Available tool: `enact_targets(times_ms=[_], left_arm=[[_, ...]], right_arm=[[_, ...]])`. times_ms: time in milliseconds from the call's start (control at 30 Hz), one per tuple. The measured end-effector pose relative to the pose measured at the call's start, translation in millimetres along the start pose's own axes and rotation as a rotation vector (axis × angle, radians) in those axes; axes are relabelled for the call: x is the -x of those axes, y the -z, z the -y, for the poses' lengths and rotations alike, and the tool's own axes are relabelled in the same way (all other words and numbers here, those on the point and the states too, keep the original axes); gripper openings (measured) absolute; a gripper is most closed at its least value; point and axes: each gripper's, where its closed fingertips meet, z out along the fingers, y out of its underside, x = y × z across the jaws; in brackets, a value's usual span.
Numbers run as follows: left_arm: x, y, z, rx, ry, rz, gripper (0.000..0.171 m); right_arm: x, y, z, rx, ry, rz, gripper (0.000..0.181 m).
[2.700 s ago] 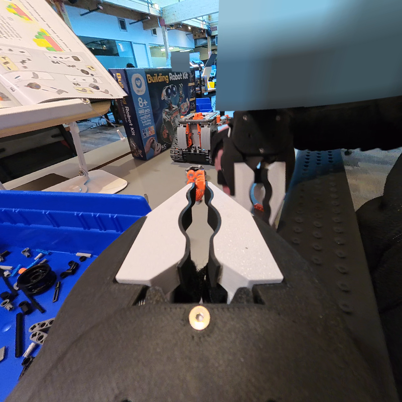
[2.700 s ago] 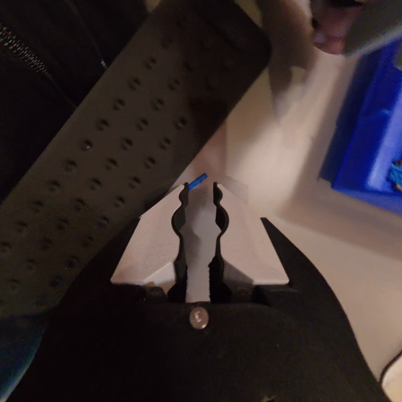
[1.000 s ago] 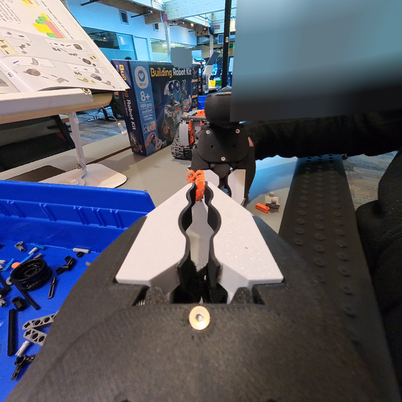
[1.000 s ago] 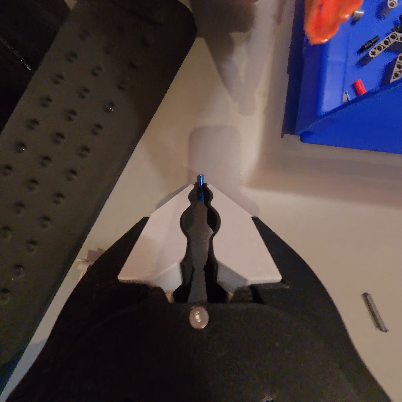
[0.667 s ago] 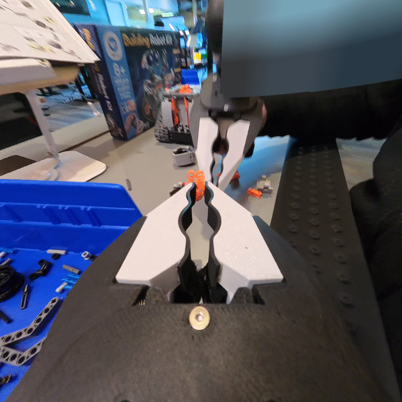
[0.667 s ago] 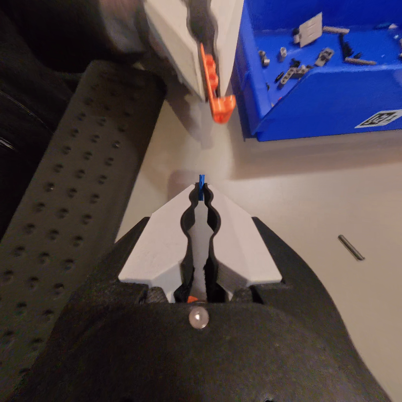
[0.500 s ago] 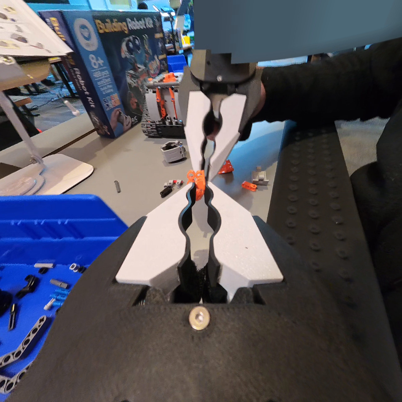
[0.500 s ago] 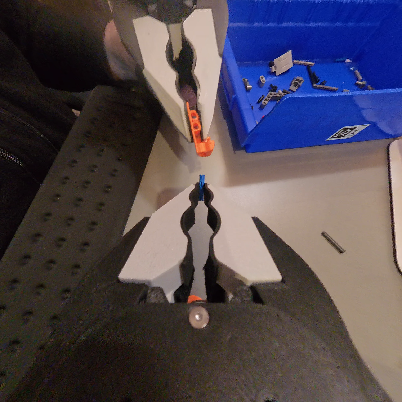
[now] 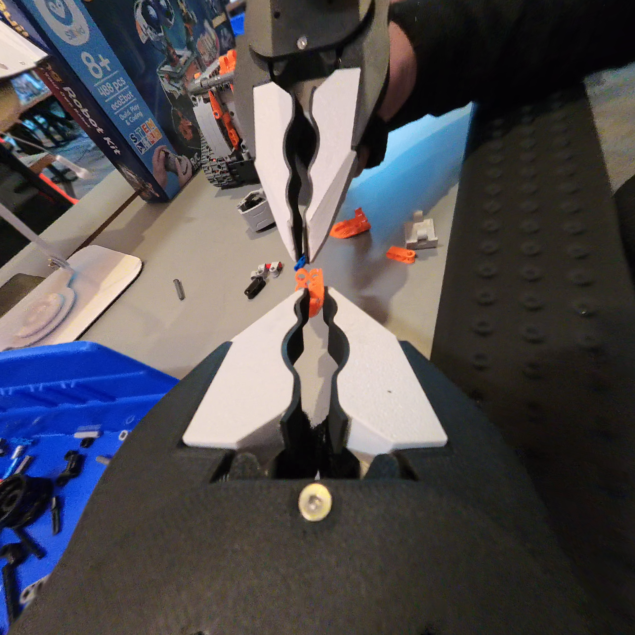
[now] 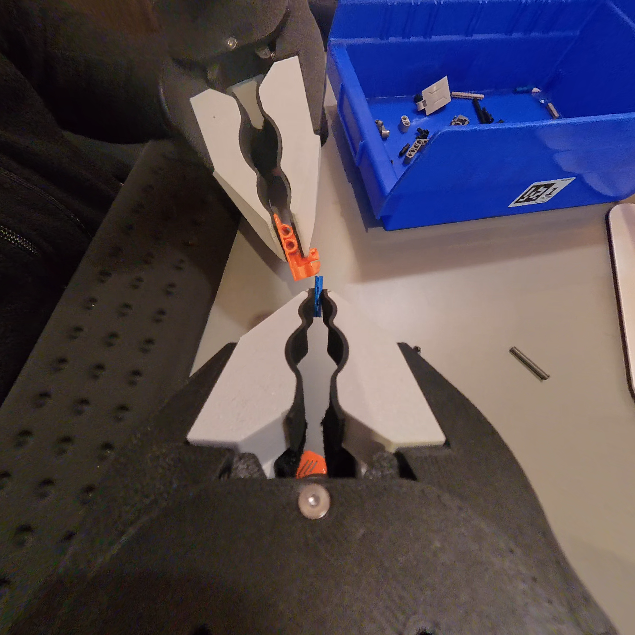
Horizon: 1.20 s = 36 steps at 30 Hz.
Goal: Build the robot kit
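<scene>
With the left gripper pinching the orange connector and the right gripper pinching the blue pin, the two tips have closed to near contact above the table; beyond, the blue bin holds loose small parts.

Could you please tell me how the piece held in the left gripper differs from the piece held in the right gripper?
The orange angled plastic connector with holes in the left gripper is bulkier than the thin blue plastic pin in the right gripper. The connector is bent, with round holes; the pin is straight and plain. Both are pinched at the fingertips, jutting out, nearly meeting above the grey table.
</scene>
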Motion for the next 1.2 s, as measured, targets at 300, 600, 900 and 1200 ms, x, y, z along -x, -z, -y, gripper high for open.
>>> enact_targets(times_ms=[300,600,900,1200], left_arm=[[-3.4,-10.6,-30.5,0.18,-0.104,0.007,0.005],[-1.3,-10.0,-51.1,0.279,-0.033,-0.035,0.006],[0.7,-9.4,-57.8,0.318,-0.039,-0.038,0.012],[7.0,-6.6,-58.3,0.315,-0.007,-0.009,0.007]], right_arm=[[-4.2,-1.7,-15.3,0.077,0.038,-0.031,0.001],[-2.5,-4.5,-21.4,0.096,0.033,-0.014,0.001],[-2.4,-5.3,-23.4,0.102,0.033,-0.013,0.001],[-3.3,-6.0,-25.8,0.105,0.029,-0.012,0.001]])
